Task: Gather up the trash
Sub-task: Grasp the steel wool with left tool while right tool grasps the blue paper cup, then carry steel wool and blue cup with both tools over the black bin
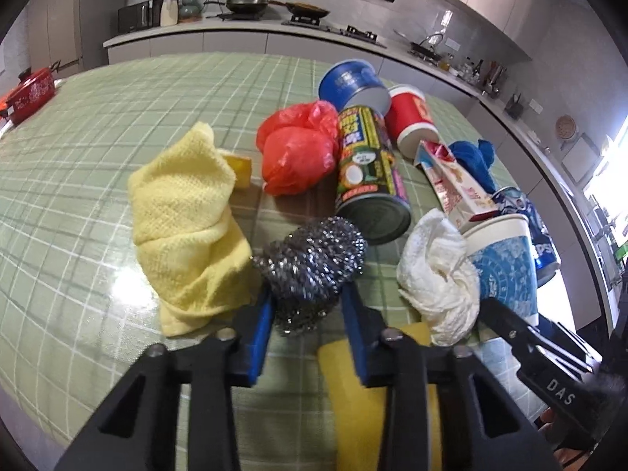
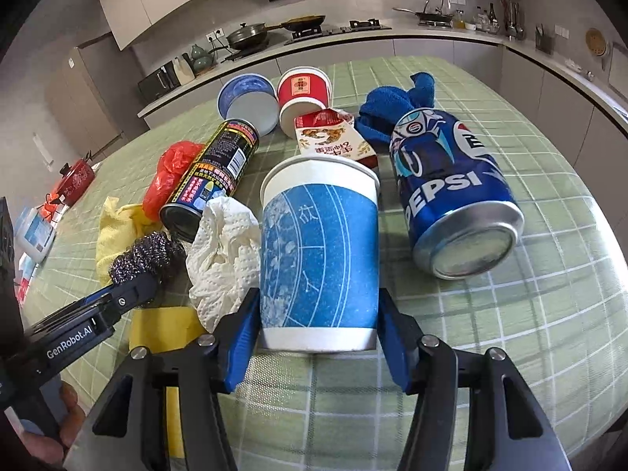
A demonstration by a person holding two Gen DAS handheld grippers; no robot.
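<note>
So the left tool (image 1: 308,306) has its two blue fingers (image 1: 257,337) clamped on either side of the steel wool scourer (image 1: 310,267), which sits on the green checked worktop (image 1: 117,117) right in front of it. The right tool (image 2: 318,329) is doing the same thing to the blue and white paper cup (image 2: 320,251), pads pressed against both sides near its base, cup standing upright. Squeezed between scourer and cup is a crumpled white paper towel (image 1: 439,274), touching the cup. Left of the scourer there's a yellow cloth (image 1: 188,231) bunched up, with a yellow sponge (image 1: 240,168) peeking out behind it. Another flat yellow sponge (image 1: 341,376) lies under the left tool. Further back: a red plastic bag (image 1: 298,149) against a tall green can (image 1: 369,172) lying on its side, then a blue tub (image 1: 351,84) and a red paper cup (image 1: 412,117), both tipped over. A small carton (image 2: 333,137) lies behind the blue and white cup, a blue cloth (image 2: 396,106) is heaped just beyond it, and a Pepsi can (image 2: 451,196) lies on its side right of the cup, bottom end facing the right wrist camera. A red pot (image 1: 27,94) sits way off at the worktop's far left edge.
</note>
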